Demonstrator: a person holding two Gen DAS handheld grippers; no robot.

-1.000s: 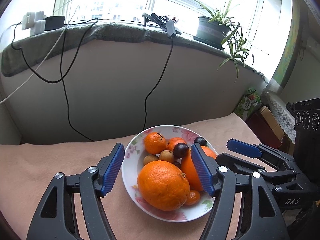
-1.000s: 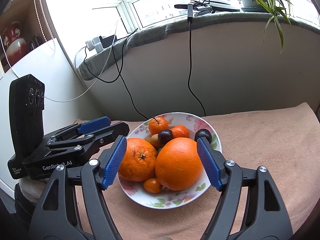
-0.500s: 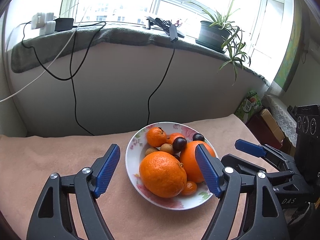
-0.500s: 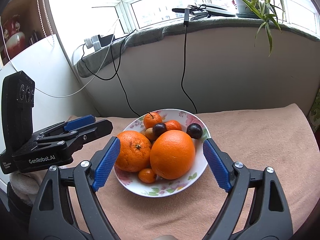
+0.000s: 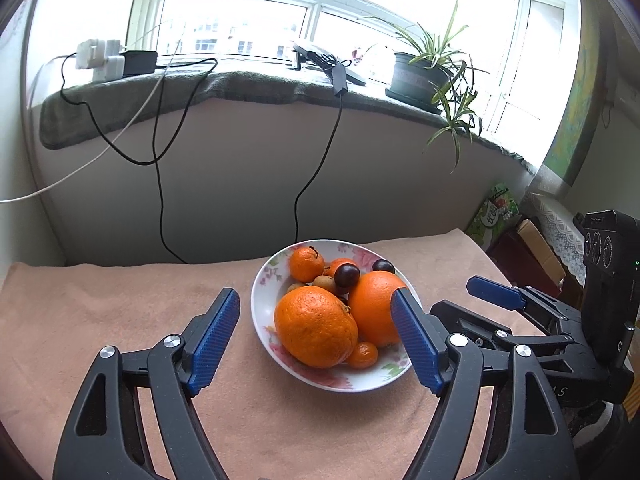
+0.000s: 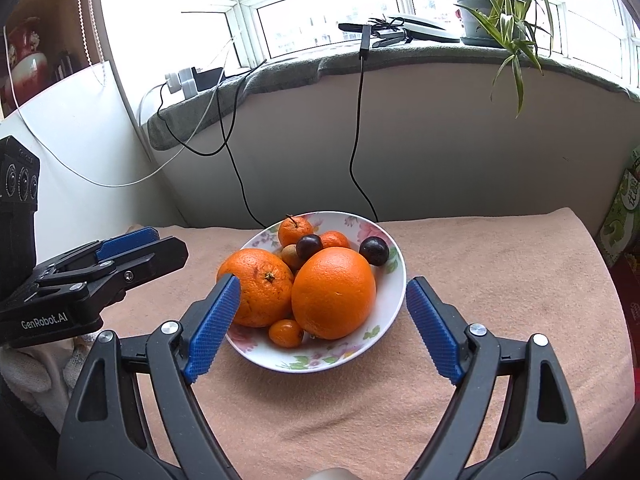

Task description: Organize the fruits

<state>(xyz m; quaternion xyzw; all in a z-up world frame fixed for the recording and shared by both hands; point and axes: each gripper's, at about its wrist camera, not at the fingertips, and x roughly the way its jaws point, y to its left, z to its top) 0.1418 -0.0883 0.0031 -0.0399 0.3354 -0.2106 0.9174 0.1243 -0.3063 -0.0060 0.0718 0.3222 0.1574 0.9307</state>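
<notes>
A white floral bowl (image 5: 264,280) (image 6: 394,276) stands on the pink cloth and holds two big oranges (image 5: 316,326) (image 6: 334,292), small mandarins (image 6: 295,231), dark plums (image 6: 374,251), small brown fruits and a tiny kumquat (image 6: 286,333). My left gripper (image 5: 316,340) is open and empty, held in front of the bowl. My right gripper (image 6: 322,328) is open and empty, also in front of the bowl, its fingers to either side of the near rim. Each gripper shows in the other's view.
The pink cloth (image 6: 500,280) covers the table. A curved wall and window sill with black cables (image 5: 160,168), chargers and a potted plant (image 5: 424,76) lie behind. Boxes and a green bag (image 5: 496,212) stand to the right.
Both grippers have drawn back from the bowl and risen a little; the bowl looks smaller and farther. The fruits have not moved.
</notes>
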